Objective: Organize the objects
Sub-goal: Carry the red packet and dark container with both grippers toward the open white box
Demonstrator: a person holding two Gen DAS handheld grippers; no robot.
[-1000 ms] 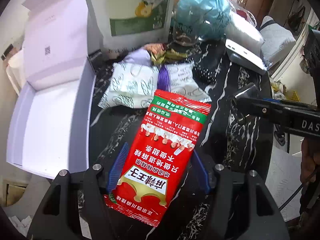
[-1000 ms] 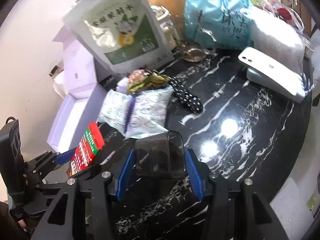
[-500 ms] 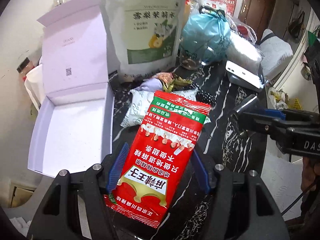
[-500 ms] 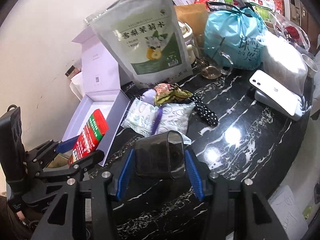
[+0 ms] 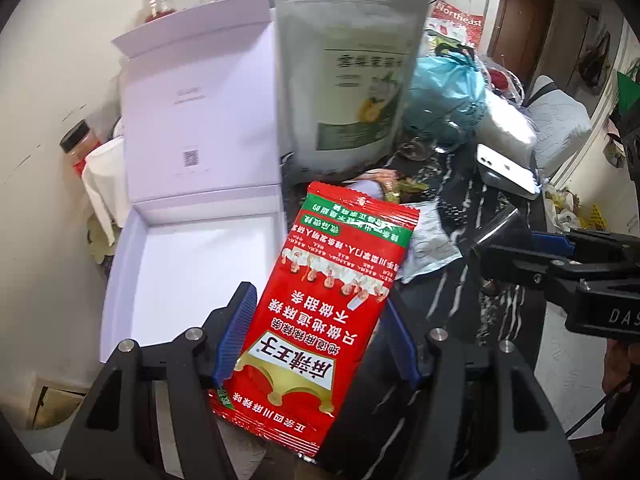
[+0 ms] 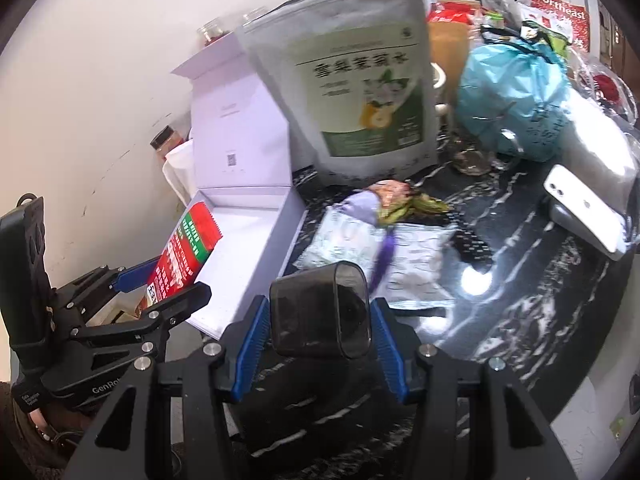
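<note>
In the left wrist view, your left gripper (image 5: 316, 336) tilts downward, clamped on the red snack packet (image 5: 320, 316), which hangs over the right wall of the open white box (image 5: 192, 272). The box floor is bare; its lid stands upright behind, printed with a small square code. Beside the box stands the grey pouch (image 5: 344, 76). A red bag further back reads "Northeast".

In the right wrist view, your right gripper (image 6: 318, 344) tilts down, clamped on a dark see-through cup (image 6: 320, 316) above the black marble table (image 6: 520, 300), right of the box. The table's right edge lies beyond the white phone (image 6: 580, 208).
</note>
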